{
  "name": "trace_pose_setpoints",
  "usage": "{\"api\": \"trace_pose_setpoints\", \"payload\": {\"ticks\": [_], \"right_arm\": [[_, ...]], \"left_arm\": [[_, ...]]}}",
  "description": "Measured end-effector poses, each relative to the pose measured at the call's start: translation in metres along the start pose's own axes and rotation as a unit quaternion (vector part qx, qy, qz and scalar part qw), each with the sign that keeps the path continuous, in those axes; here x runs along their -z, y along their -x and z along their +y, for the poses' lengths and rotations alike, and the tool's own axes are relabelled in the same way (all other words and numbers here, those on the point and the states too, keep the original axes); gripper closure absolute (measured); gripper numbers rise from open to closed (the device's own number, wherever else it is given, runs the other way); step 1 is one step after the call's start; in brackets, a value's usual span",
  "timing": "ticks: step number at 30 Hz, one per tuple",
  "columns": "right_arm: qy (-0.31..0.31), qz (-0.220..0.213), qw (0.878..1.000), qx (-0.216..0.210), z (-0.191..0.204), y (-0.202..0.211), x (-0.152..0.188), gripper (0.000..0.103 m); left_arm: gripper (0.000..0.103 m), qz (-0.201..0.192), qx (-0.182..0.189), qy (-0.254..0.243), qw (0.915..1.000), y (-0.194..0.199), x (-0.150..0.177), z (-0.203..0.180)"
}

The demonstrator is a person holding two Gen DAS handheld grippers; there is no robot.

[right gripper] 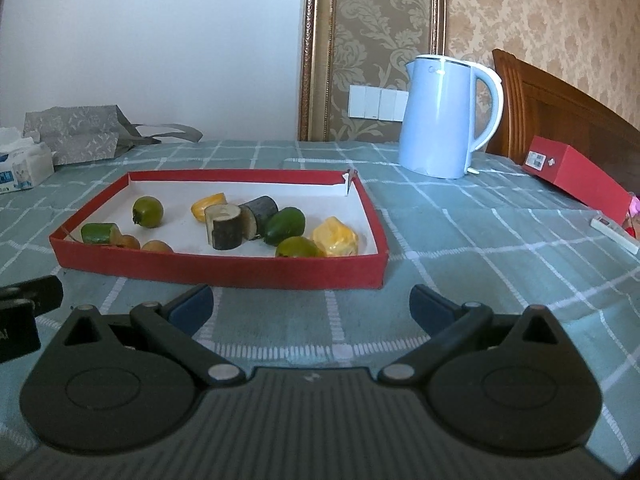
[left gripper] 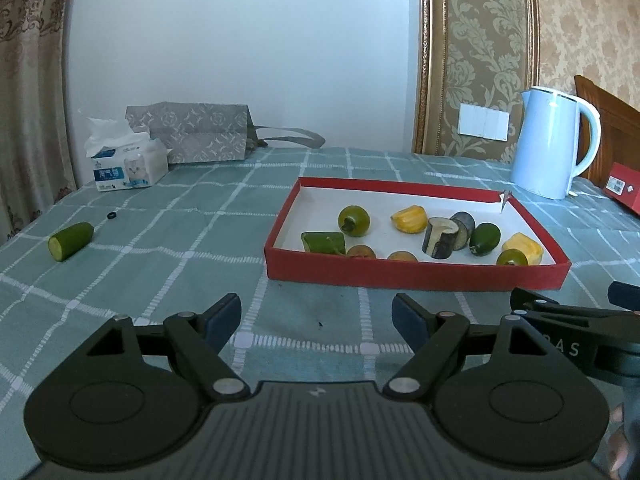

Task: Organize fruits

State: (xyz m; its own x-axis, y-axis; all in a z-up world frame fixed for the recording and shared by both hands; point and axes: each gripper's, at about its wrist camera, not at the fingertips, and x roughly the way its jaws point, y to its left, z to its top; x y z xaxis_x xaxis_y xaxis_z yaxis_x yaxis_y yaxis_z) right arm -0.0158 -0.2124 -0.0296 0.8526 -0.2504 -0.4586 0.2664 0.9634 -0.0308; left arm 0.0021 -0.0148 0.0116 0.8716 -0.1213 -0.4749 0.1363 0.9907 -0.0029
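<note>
Checked green cloth [left gripper: 200, 216] under red tray [left gripper: 416, 274], white inside, with green, yellow, brown and dark cut fruit. Cucumber piece [left gripper: 70, 240] lies well left, apart. Left gripper [left gripper: 316, 316], right gripper [right gripper: 312, 306] both spread, empty.

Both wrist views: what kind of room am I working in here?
Probably a bedroom at home: a wooden headboard beside the table, damask wallpaper and a curtain, with an electric kettle on the checked tablecloth.
</note>
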Motion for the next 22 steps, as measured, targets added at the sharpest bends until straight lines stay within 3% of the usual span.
{"api": "trace_pose_setpoints", "payload": {"ticks": [22], "right_arm": [[0.003,0.013,1.0,-0.004,0.001,-0.0061,0.0022,0.0]], "left_arm": [[0.02,-0.008,-0.011,-0.01,0.9999,0.0009,0.0001,-0.0036]]}}
